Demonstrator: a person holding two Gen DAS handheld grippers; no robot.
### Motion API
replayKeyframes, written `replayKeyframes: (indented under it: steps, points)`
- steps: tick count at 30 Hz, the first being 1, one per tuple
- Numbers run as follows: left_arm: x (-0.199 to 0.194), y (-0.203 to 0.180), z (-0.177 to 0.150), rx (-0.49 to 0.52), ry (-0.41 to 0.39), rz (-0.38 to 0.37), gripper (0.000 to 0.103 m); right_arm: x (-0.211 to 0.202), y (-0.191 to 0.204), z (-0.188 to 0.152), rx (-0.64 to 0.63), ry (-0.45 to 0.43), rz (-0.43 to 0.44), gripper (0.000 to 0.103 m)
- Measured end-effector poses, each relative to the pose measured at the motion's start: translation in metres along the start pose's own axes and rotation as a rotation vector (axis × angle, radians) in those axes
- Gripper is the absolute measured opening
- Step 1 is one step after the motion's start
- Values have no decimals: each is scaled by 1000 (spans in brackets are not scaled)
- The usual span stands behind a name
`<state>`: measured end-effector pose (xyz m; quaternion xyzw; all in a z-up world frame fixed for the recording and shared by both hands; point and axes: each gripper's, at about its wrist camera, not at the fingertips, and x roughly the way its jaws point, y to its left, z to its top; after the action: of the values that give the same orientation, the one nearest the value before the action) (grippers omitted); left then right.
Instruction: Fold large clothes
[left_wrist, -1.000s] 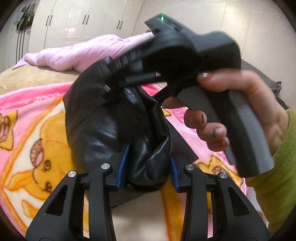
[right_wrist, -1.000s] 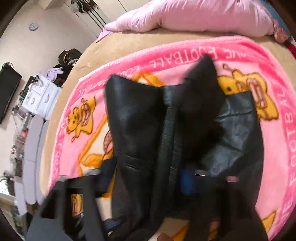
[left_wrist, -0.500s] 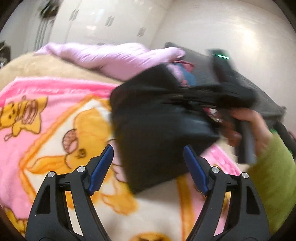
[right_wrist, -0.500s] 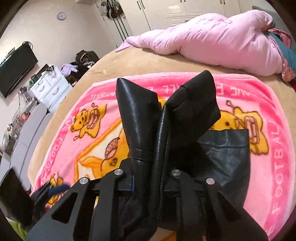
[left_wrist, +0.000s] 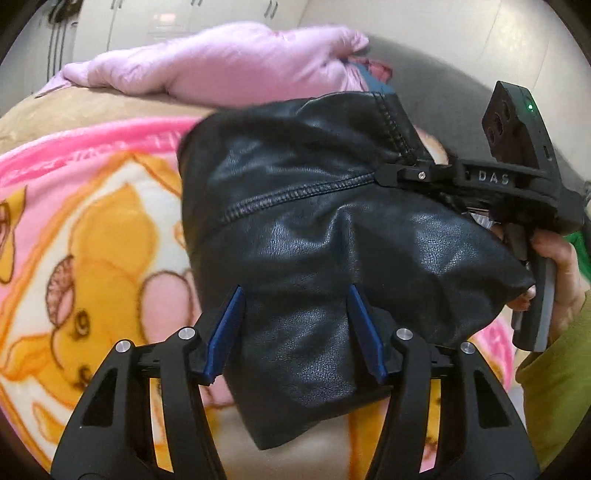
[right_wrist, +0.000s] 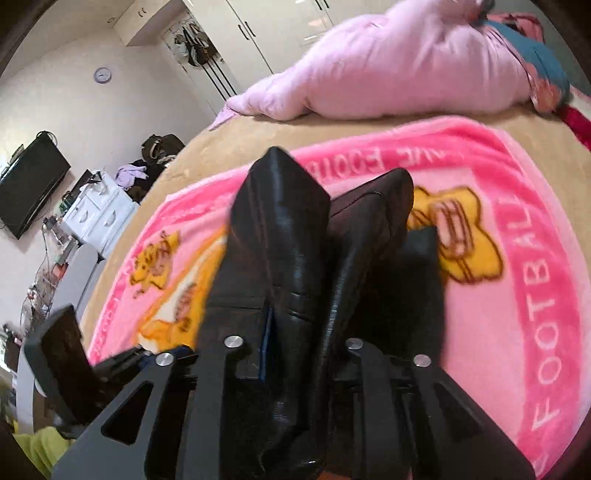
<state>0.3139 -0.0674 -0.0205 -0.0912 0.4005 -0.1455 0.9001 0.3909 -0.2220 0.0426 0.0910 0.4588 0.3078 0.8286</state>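
While the black leather garment (left_wrist: 332, 236) hung bunched above the pink cartoon blanket (left_wrist: 92, 229), the left gripper (left_wrist: 295, 325) sat spread wide, blue pads (left_wrist: 225, 328) either side of the garment's lower fold, not pinching it; whether the pads touched the leather could not be told. Right gripper (left_wrist: 402, 171) appeared ahead and to the right of the left one, fingers clamped on the garment's ribbed seam edge, held by a hand (left_wrist: 554, 273) in a green sleeve. From the right wrist view, the right gripper (right_wrist: 295, 343) was closed down on a thick wad of the garment (right_wrist: 295, 258), leather filling the gap between its fingers and rising in two peaks straight ahead of it. Blanket (right_wrist: 517, 295) lay beneath and beyond, with a pink duvet (right_wrist: 388, 81) further ahead at the bed's far end. Left gripper (right_wrist: 85, 373) showed blurred at lower left of the right one. White drawers (right_wrist: 99, 214) and TV (right_wrist: 29, 184) stood far left.
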Motion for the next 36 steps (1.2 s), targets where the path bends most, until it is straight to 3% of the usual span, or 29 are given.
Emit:
replayKeyframes:
  steps: [3,5,11,13,15,16,17,19,21,23,27,30,31,34,36]
  points:
    - [14,-5,-9,39,33,31,49,17,-21,-19,34,39,-29,32]
    - [17,-9,-12,63,34,48,50,20,-32,-25,79,54,-57,55]
    - [7,-19,-15,67,19,20,58,-5,-45,-10,199,-36,-70,77]
    - [6,-21,-15,71,15,20,59,-3,-46,-6,217,-35,-81,75]
    - [7,-21,-15,68,12,16,59,4,-43,0,216,-31,-110,57]
    - [5,-23,-15,65,9,6,59,5,-43,0,217,-30,-108,32]
    - [4,-24,-14,67,9,-3,59,6,-38,3,217,-39,-93,19]
    - [4,-31,-12,87,8,-5,59,1,-29,11,167,-58,-99,12]
    - [5,-34,-11,102,4,-17,60,0,-27,18,157,-79,-123,12]
    - [9,-37,-9,105,11,-33,61,7,-43,23,224,-75,-114,12]
    - [14,-44,-10,135,20,-32,61,40,-83,11,352,8,-144,16]
    - [17,-48,-12,154,25,-29,61,49,-99,-2,398,14,-126,24]
    - [17,-49,-13,150,24,-33,61,49,-101,-5,406,15,-124,34]
    - [18,-47,-14,142,24,-39,65,48,-108,-11,445,26,-96,40]
    - [17,-47,-15,143,19,-32,68,38,-101,-11,408,17,-139,50]
